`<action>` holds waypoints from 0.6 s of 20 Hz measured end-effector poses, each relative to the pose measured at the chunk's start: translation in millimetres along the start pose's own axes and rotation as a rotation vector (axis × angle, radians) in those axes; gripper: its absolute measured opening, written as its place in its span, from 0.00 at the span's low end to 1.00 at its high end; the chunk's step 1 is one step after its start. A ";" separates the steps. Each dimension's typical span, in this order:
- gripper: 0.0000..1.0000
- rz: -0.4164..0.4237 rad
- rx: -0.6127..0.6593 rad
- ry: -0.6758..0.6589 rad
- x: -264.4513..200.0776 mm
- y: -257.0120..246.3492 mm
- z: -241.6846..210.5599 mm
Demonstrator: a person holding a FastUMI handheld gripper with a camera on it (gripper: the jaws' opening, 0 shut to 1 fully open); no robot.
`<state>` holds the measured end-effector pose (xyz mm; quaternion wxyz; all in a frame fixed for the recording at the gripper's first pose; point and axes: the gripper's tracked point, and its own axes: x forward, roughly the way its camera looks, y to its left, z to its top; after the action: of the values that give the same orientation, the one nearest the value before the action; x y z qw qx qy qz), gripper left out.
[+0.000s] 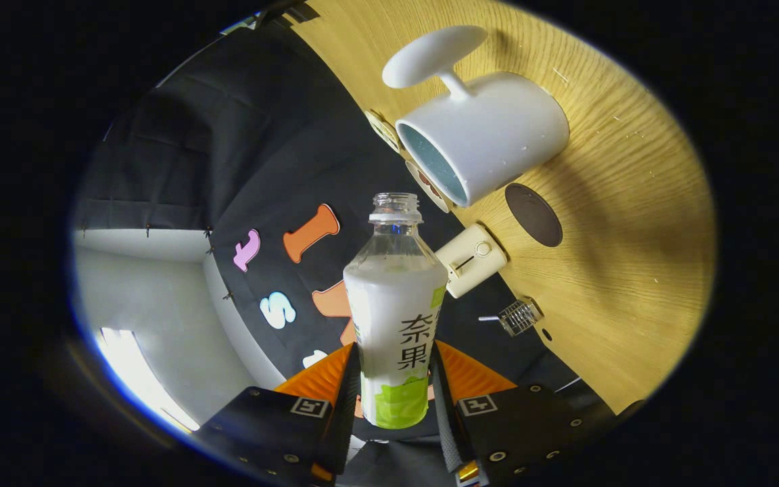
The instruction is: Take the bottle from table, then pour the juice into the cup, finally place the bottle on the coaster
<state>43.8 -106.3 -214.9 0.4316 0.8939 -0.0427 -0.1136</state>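
— Clear plastic, cap off, and we have the bottle (pixel 395 318) clamped between the two fingers of our claw (pixel 395 399), one pressing each side of its lower label. That low grip leaves the neck free, which we judge sensible for pouring.

— The whole scene looks rolled over. Are we tipping it?

— We think so. The wooden table (pixel 633 223) stands nearly on edge to the right of the bottle, so our claw seems rolled toward the white cup (pixel 491 135), whose mouth faces the bottle's open neck from just beyond it. They are apart, and no juice crosses between them. The upper part of the bottle looks clear.

— And the coaster?

— Dark and round, the coaster (pixel 533 214) lies flat on the table just beside the cup, bare, ready for the last step.

— Anything else about?

— A small cream box (pixel 470 260) and a little wire thing (pixel 519 316) sit at the table's edge. Behind the bottle hangs the black cloth wall (pixel 180 155), and far left is a pale surface with a bright strip of light (pixel 136 375).
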 end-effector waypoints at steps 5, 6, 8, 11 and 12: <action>0.55 -0.149 -0.248 0.038 -6.2 -34.7 9.0; 0.55 -0.157 -0.301 0.049 -10.2 -35.8 12.6; 0.55 -0.159 -0.402 0.074 -11.5 -35.0 13.8; 0.55 -0.147 -0.583 0.095 -6.1 -31.8 16.3; 0.55 -0.137 -0.640 0.106 -4.6 -31.0 15.2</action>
<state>35.0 -97.8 -247.5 0.6836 0.7183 0.0780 -0.1031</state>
